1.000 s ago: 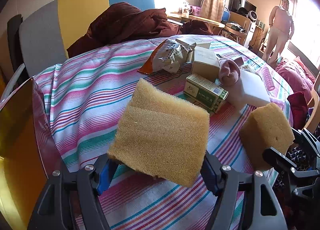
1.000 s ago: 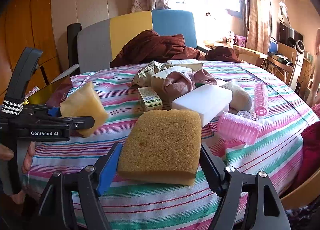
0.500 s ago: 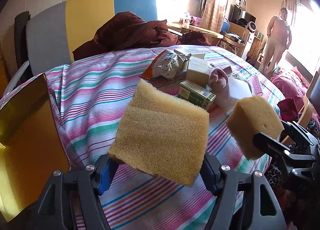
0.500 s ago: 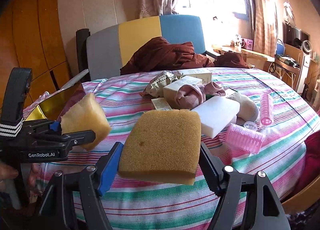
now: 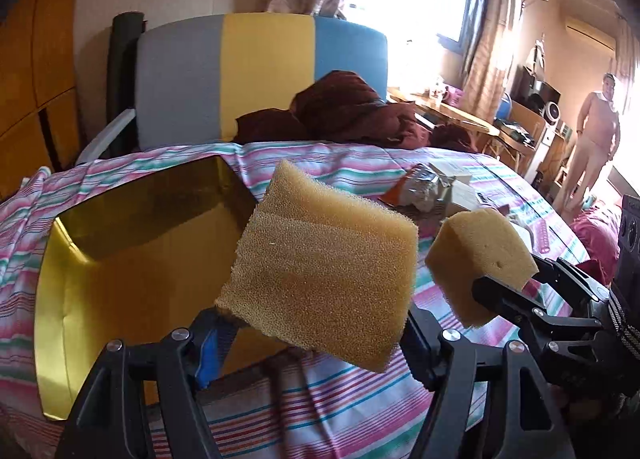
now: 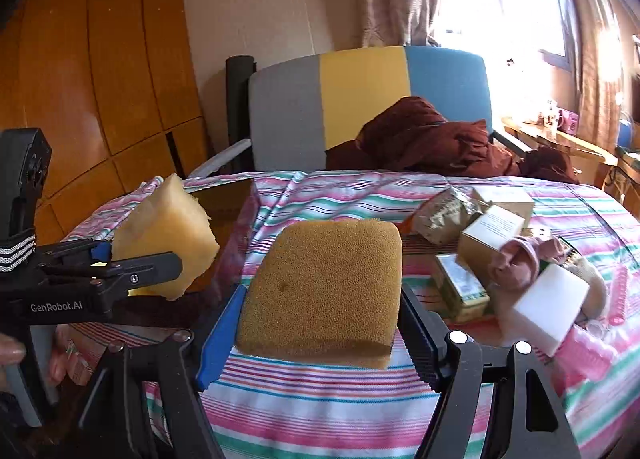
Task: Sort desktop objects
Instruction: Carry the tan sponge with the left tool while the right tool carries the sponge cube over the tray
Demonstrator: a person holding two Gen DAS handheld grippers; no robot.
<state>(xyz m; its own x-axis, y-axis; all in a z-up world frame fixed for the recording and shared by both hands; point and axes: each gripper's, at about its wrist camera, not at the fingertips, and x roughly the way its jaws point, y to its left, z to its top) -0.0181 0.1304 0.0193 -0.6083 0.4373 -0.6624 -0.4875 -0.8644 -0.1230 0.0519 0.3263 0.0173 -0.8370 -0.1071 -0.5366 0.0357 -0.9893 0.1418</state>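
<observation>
Our left hand-held gripper (image 5: 316, 339) clenched on a tan sponge (image 5: 324, 283) above the gold box (image 5: 64, 283), our right hand-held gripper (image 6: 320, 323) grasping a second sponge (image 6: 324, 283) over the striped table (image 6: 320, 403)

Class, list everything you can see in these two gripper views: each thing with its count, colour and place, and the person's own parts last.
Sponges: two, tan, one in each gripper.
Gold box: one, open, table's left side.
Small cartons: at least three, beige and green, right of centre.
Foil packet: one, crumpled, behind the cartons.
Sock: one, pink, on the cartons.
White block: one, right.
Hair rollers: at least two, pink, right edge.
Tablecloth: one, striped.
Chair: grey, yellow, blue.
Brown cloth: on the chair.
Bystander: background.
Left gripper, right gripper: shut on sponges.
</observation>
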